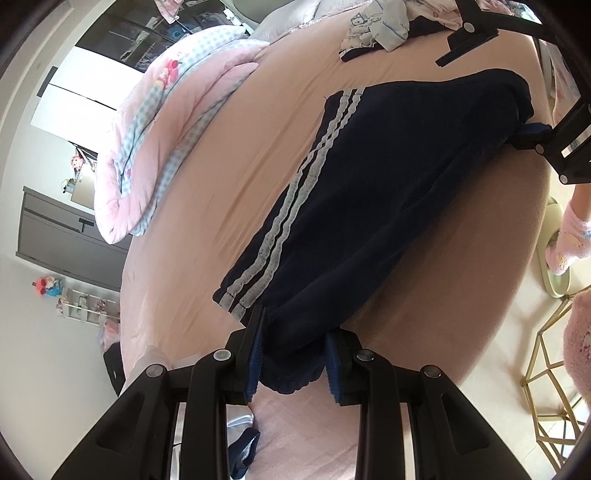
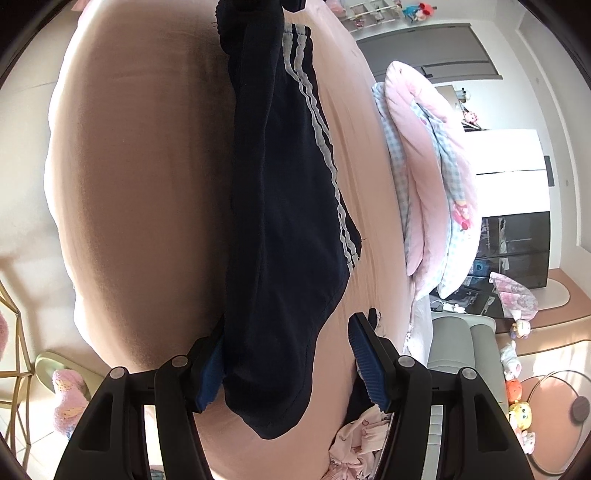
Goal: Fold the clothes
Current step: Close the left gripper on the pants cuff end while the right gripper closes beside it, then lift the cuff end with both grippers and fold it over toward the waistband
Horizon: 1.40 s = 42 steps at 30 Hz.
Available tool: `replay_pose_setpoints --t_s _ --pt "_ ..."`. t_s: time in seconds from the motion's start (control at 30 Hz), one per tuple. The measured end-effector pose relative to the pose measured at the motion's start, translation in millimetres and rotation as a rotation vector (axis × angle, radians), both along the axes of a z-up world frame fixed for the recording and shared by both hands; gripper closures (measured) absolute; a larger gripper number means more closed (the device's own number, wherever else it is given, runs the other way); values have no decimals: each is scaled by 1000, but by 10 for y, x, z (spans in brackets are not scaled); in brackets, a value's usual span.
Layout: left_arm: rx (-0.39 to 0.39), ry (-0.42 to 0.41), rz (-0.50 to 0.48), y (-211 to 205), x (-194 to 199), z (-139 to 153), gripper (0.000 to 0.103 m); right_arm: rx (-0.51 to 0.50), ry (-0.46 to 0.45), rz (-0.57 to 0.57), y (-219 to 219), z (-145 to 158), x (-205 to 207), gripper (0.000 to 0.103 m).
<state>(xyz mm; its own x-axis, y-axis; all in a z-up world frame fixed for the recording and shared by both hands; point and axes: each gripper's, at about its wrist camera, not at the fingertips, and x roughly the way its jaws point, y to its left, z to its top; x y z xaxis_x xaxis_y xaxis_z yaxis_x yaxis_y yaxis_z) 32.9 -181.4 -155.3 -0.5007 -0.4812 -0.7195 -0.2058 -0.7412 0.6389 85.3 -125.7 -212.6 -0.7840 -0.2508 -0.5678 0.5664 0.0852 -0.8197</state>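
i have one pair of navy shorts (image 1: 369, 192) stretched lengthways between my two grippers above the pink bed sheet (image 1: 207, 184), casting a shadow on the sheet under it. on the left gripper (image 1: 295, 354) the two blue-padded fingers stand apart, with one end of the shorts bunched in the gap and hanging a little past them; the cloth lies against the left pad, but i cannot tell from this view whether the jaws are truly pinching it. the right gripper (image 2: 291, 369) looks much the same from its own camera: two fingers spread, the other end of the shorts draped down between them and pressed to the left pad, with a clear gap to the right pad (image 2: 365, 365). from the left wrist view i can see the right gripper's finger touching the far corner of the shorts. i count two pale stripes (image 1: 295, 199) running along one side of the shorts. one folded pink and blue-check quilt (image 1: 162, 140) sits along the bed's edge, well apart from the shorts. one heap of light clothes (image 1: 376, 29) lies at the far end of the sheet.
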Motion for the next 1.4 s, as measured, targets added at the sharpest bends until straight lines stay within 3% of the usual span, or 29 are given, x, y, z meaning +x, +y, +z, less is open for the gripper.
replay_pose_setpoints --t_s 0.13,0.27,0.5,0.63,0.77,1.03,1.4 --pt "-7 -17 11 1 15 -67 76 -12 -25 -21 3 13 -22 43" --pt "8 -31 36 -1 27 -125 76 -50 -117 -72 7 61 -63 62" --pt "38 -26 86 -22 40 -188 76 -96 -190 -114 50 72 -94 80" --pt "3 -28 71 18 59 -264 76 -113 -226 -124 67 101 -119 87" --pt "30 -34 77 -18 43 -250 76 -145 -303 -151 89 207 -192 90" --pt "162 -56 101 -217 -34 -35 76 -205 -477 -215 108 412 -399 90" --pt "266 -24 151 -419 -131 166 76 -254 -525 -231 63 620 -588 90"
